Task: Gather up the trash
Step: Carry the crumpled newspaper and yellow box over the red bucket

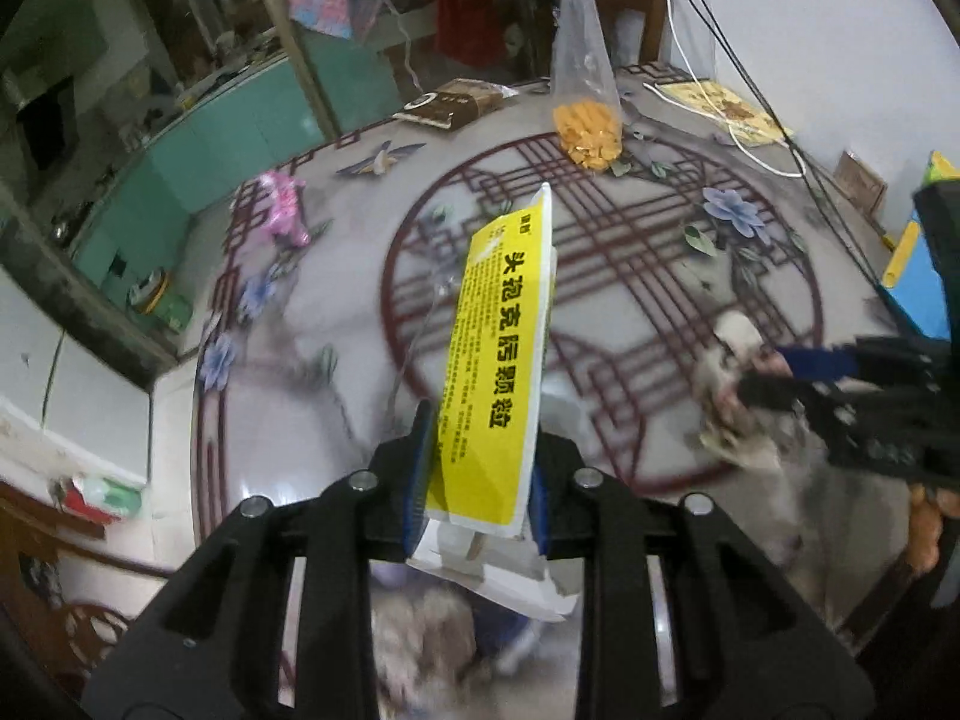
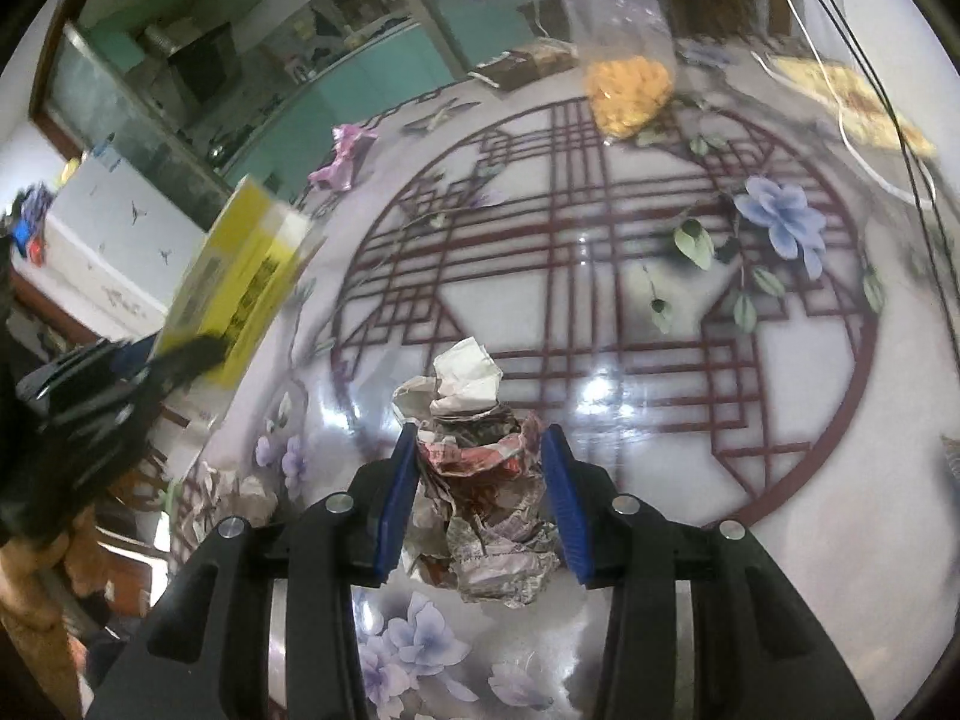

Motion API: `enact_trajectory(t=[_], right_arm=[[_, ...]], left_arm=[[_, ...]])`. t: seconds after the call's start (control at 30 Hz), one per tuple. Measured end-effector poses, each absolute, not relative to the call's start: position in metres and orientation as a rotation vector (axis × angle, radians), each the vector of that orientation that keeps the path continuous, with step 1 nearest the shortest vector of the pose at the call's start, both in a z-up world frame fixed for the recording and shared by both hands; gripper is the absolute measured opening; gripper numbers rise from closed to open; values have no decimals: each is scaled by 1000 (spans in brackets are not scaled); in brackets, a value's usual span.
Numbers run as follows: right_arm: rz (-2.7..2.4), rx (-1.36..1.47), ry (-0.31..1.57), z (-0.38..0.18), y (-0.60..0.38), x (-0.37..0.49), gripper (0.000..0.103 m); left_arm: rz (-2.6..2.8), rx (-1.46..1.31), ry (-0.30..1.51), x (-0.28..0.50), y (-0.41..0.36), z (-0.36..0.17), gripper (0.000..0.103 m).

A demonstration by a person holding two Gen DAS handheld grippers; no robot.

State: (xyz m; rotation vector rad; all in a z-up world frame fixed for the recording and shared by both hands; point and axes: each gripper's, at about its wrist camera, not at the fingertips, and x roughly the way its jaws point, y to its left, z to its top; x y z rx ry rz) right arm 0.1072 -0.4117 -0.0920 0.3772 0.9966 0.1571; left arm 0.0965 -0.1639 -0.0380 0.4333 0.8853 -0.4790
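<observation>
Glossy and patterned with a dark red lattice circle and blue flowers, the round table (image 2: 600,300) is filling most of both views, with a teal-walled kitchen area showing behind it. At the left gripper (image 1: 480,468), the blue-padded fingers are pinching the lower end of a yellow medicine box (image 1: 501,354), which is sticking up and away from the camera above the tabletop; a torn white flap is hanging beneath it. At the right gripper (image 2: 483,498), the fingers are pressing on both sides of a crumpled paper wad (image 2: 480,480), printed in red and grey with a white twist on top, just above the near edge of the table. A clear plastic bag (image 1: 585,114) with orange pieces in its bottom is standing at the far side of the table, near a brown box (image 1: 450,102). A pink crumpled wrapper (image 1: 282,210) is lying near the left rim, well apart from both grippers. White and black cables (image 1: 738,120) are trailing across the far right.
</observation>
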Motion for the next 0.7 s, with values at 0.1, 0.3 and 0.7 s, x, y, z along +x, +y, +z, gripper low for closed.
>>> enact_trajectory(t=[0.1, 0.3, 0.7], right_arm=[[132, 295, 982, -87, -400, 101, 40], [128, 240, 973, -86, -387, 83, 40], [95, 212, 880, -80, -355, 42, 40]], left_arm=[[-472, 410, 878, 74, -147, -33, 27], [-484, 324, 845, 38, -112, -23, 27], [-439, 279, 759, 13, -55, -39, 27]])
